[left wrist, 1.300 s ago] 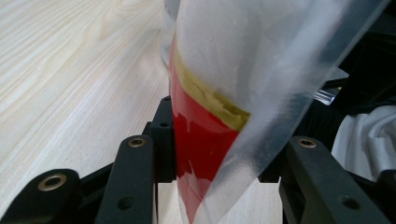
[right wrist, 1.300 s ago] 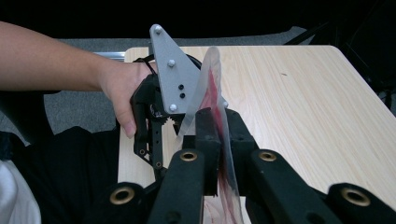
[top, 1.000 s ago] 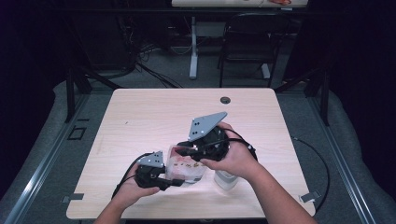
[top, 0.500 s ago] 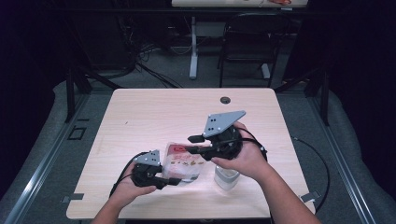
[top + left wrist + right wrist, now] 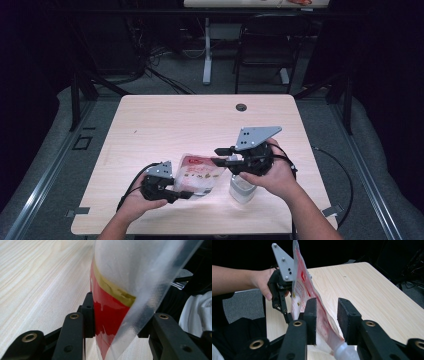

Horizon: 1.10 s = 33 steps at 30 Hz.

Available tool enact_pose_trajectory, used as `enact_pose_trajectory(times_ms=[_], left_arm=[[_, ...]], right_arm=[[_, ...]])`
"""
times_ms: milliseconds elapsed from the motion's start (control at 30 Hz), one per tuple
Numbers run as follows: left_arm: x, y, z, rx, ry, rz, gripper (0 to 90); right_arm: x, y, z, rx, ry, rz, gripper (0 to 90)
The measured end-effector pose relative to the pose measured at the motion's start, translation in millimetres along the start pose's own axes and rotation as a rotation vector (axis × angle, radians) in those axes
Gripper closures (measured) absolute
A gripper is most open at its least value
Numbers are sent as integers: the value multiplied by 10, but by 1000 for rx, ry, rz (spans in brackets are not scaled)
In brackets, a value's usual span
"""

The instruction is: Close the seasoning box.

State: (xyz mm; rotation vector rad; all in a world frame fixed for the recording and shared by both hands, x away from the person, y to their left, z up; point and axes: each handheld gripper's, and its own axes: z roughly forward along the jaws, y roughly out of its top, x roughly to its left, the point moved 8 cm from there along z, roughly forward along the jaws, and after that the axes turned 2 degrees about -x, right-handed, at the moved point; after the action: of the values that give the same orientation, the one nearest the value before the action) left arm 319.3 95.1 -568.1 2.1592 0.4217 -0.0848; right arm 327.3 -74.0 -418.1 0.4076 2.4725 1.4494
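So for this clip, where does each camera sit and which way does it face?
High view: above the near edge, facing forward and down on the table; both forearms show.
Left gripper view: on the left gripper, facing the pouch in its jaws.
Right gripper view: on the right gripper, facing the left gripper.
All share the pouch.

Looks like a lab / recording rig, not a home. Bare wood counter (image 5: pixel 165 120) with a cable hole (image 5: pixel 241 107) at the far edge, on grey floor mat (image 5: pixel 45 165). Dark surround. Loose cables (image 5: pixel 150 70) on the floor far left, a black chair (image 5: pixel 262 55) and another desk's leg (image 5: pixel 206 50) beyond.
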Motion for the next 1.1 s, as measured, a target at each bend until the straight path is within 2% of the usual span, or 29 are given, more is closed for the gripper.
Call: enact_pose_trajectory(times_ms=[167,367,567,600,667,700,767,833,933,1000,1100], left_arm=[[-13,-8,8,26,4,-4,616],[-29,-8,-6,64,5,-7,616],[-19,-7,-6,105,24,-10,617],[-15,-4,-8,109,38,-7,617],[-24,7,-14,111,34,-6,618],[-19,10,-21,121,56,-1,617],[-25,17,-25,123,42,-1,618],[-21,44,-36,143,61,7,618],[-36,74,-40,150,47,7,618],[-31,80,-55,172,68,14,618],[-43,94,-53,168,50,6,618]], right_arm=[[9,-68,-39,-19,-31,-20,775],[-3,-143,-72,-43,-30,-25,808],[-42,-249,-75,-72,-6,8,843],[-48,-263,-80,-77,-5,14,846],[-48,-283,-86,-90,-3,22,854],[-45,-292,-91,-93,-4,23,857],[-35,-306,-104,-98,-6,22,866],[-26,-316,-118,-110,-9,23,873],[-32,-337,-144,-126,-5,33,878],[-42,-353,-154,-114,-4,35,879],[-36,-369,-170,-113,3,35,882]])
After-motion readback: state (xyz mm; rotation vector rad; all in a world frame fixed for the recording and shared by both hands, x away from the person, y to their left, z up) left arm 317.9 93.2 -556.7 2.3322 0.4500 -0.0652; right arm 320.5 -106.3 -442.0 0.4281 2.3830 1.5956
